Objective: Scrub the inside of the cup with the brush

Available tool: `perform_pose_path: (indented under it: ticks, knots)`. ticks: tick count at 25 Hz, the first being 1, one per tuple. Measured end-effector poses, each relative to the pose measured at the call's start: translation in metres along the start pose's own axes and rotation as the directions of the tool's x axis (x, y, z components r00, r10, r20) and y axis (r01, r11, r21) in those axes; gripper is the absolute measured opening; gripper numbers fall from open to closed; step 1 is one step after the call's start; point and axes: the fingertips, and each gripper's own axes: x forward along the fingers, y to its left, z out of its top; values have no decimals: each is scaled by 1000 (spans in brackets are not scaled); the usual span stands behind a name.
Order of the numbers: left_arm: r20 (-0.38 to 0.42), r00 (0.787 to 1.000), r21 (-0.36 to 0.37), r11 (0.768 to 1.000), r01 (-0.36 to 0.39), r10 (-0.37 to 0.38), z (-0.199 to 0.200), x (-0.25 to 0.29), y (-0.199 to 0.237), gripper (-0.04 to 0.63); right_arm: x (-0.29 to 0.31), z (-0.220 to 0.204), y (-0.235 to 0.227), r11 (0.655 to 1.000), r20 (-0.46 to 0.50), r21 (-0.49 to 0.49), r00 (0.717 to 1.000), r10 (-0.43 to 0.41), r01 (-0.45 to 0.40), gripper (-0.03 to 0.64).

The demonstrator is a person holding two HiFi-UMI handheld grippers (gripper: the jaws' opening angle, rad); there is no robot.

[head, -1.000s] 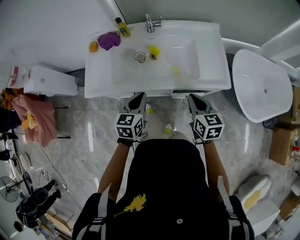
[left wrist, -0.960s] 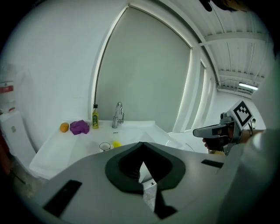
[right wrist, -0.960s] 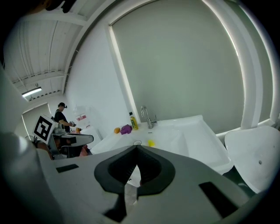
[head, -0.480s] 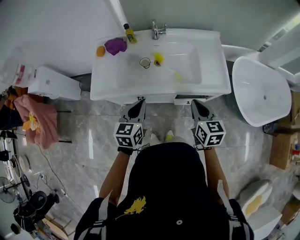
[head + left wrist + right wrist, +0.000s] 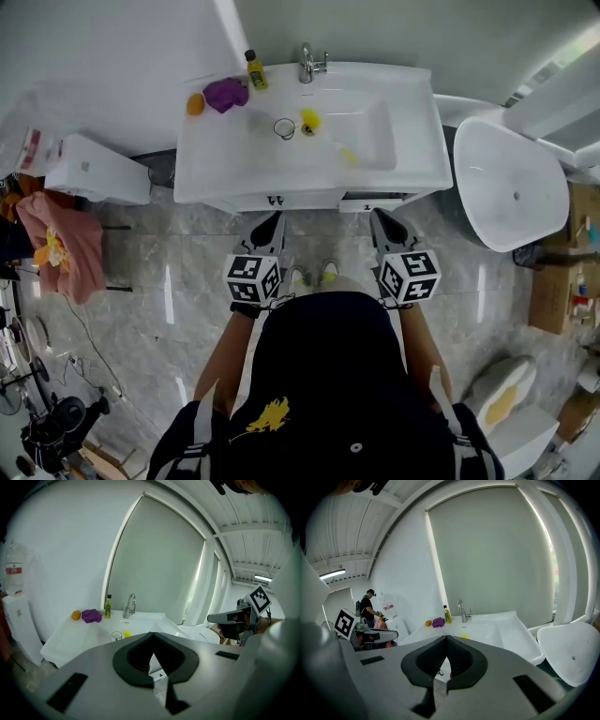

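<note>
A clear glass cup (image 5: 284, 127) stands in the white sink (image 5: 412, 159), with a yellow brush (image 5: 310, 119) right beside it; the brush's handle runs toward the front right. In the left gripper view the cup (image 5: 116, 635) and brush (image 5: 127, 633) show just beyond the jaws. In the right gripper view only the brush (image 5: 464, 636) shows. My left gripper (image 5: 272, 223) and right gripper (image 5: 380, 220) are held side by side in front of the sink, short of its front edge. Both are shut with nothing in them.
On the sink's back left ledge sit a yellow-capped bottle (image 5: 251, 69), a purple cloth (image 5: 226, 93) and an orange ball (image 5: 194, 103), beside the faucet (image 5: 309, 62). A white tub (image 5: 511, 183) stands at the right, a white box (image 5: 89, 169) at the left. A person (image 5: 369, 604) stands far off.
Both grippers stay shut. Their tips overlapped the sink's front edge a second ago and now show slightly short of it. The whole view has shifted a little.
</note>
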Motion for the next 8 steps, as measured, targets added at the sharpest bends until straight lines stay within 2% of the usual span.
perform_pose_path:
  ticks: [4,8]
  knots:
    - [2,1000,2,1000,-8,8,-2,-7,5,18,-5,-1,7,1000,4,-7,1000,-5,5,26]
    - [12,1000,18,1000,3,-3,3,-14,10,18,-8,1,15,999,15,48,1000,3,-4,26]
